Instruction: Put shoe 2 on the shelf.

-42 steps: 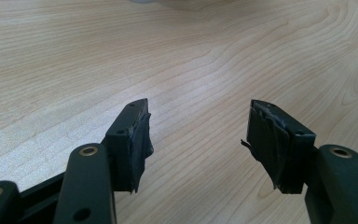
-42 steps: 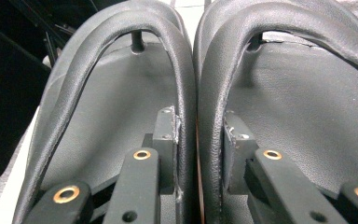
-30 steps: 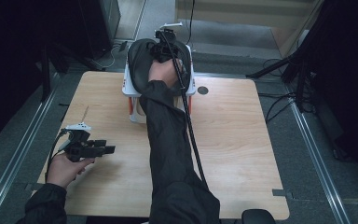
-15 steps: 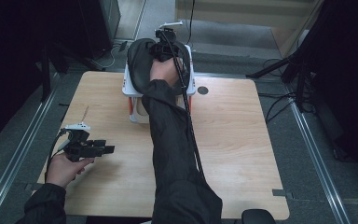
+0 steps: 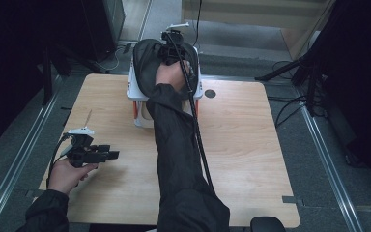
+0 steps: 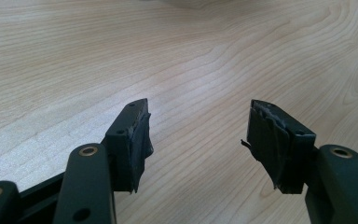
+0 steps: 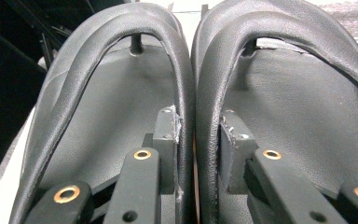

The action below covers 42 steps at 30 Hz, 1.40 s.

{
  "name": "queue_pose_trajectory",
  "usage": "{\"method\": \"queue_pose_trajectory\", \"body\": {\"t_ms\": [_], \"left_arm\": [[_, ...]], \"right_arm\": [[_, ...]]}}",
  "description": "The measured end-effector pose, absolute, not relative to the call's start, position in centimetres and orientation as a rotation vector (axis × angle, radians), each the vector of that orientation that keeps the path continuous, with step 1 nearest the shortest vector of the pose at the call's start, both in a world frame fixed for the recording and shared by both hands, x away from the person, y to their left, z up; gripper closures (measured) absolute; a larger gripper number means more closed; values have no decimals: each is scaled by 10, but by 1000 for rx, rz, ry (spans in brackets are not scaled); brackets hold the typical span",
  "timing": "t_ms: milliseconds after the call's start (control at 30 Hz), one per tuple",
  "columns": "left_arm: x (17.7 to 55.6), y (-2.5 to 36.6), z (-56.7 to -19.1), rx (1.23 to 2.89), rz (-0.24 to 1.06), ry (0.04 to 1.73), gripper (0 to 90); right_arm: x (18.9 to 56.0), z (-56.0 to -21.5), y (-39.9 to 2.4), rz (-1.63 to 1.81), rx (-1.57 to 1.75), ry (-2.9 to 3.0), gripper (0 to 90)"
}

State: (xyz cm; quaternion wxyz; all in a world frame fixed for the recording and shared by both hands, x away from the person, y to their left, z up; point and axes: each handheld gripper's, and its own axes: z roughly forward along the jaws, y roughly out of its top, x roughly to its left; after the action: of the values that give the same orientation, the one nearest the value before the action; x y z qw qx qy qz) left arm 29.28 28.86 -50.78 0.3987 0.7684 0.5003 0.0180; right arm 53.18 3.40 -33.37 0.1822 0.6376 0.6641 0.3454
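A: Item one, the carrier?
B: Wooden table [image 5: 251, 145], pale grain, rounded corners, a small dark round hole [image 5: 210, 93] near its far edge.

A: Item two, the footwear?
B: Pair of black flip-flops [image 5: 147, 65], soles side by side, lifted over a white rack [image 5: 131, 87] with orange legs that stands at the middle of the table's far edge. In the right gripper view the two sandals [image 7: 121, 107] stand with their inner straps pressed together, toe posts at the top.

A: Item three, right gripper?
B: Right gripper [image 5: 171, 48], held in the right hand [image 5: 171, 75], the arm in a black sleeve [image 5: 174, 159] reaching across the table. Jaws narrow, clamped on the two adjoining inner straps, one jaw inside each sandal; the right gripper [image 7: 198, 135] has the straps squeezed between its pads. A black cable [image 5: 198, 140] trails back along the sleeve.

A: Item four, left gripper?
B: Left gripper [image 5: 108, 154], in the left hand [image 5: 67, 174], near the table's left edge toward the near corner. Its jaws stand wide apart with nothing between them; the left gripper [image 6: 198, 135] looks down on bare wood, the pads wrapped in worn black tape.
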Motion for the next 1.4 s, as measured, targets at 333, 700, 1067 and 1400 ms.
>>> {"method": "queue_pose_trajectory", "body": {"t_ms": [333, 700, 1067, 1400], "left_arm": [[293, 289, -508, 1947, 40, 1270, 396], [293, 289, -508, 1953, 53, 1272, 395], [293, 290, -508, 1946, 62, 1278, 397], [292, 290, -507, 1951, 62, 1274, 398]], "right_arm": [[527, -331, 30, 1038, 1791, 1881, 576], [513, -314, 14, 1132, 1710, 1965, 622], [494, -308, -3, 1139, 1497, 2121, 900], [474, -317, -18, 1175, 1407, 2209, 900]]}}
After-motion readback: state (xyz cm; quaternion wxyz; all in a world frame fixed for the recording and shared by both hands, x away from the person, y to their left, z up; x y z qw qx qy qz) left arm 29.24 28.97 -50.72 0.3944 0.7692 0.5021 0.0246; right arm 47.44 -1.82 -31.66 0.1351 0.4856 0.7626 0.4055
